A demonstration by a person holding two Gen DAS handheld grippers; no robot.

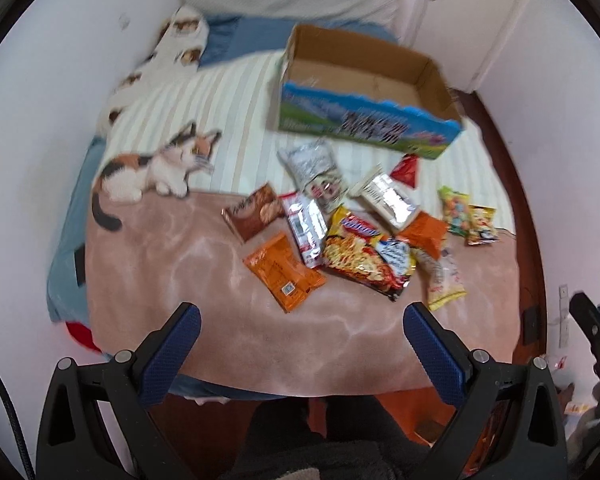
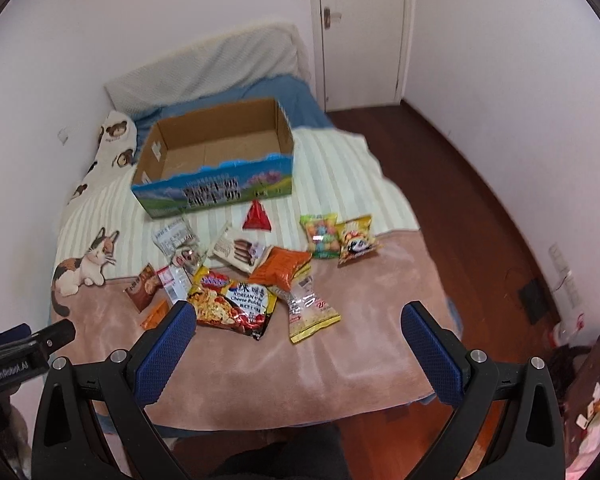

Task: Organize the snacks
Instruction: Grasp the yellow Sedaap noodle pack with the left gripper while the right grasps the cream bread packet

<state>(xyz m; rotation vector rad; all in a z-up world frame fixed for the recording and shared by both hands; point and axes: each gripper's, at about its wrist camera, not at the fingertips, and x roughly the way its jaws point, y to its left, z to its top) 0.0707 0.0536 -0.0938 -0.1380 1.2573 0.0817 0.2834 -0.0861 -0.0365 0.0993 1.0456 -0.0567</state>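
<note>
- The left gripper hovers above the near end of the bed, its blue-padded fingers spread wide with nothing between them.
- The right gripper hangs over the same end of the bed, jaws likewise released and empty.
- A cardboard box with a printed blue-and-green landscape front sits open-topped on the striped part of the blanket, toward the far end; nothing shows inside it.
- The snacks lie scattered on the blanket in front of the box, none in it.
- A Korean cheese noodle packet lies nearest the grippers, partly overlapping a red-and-silver wrapper at its left.
- An orange packet lies flat just left of the noodles; a brown biscuit box sits beyond it.
- A second orange bag rests on a yellow-edged clear packet to the right.
- A red triangular snack stands just in front of the box.
- Two small colourful bags lie side by side, touching, apart from the pile on the right.
- A calico cat is printed on the blanket at the left.
</note>
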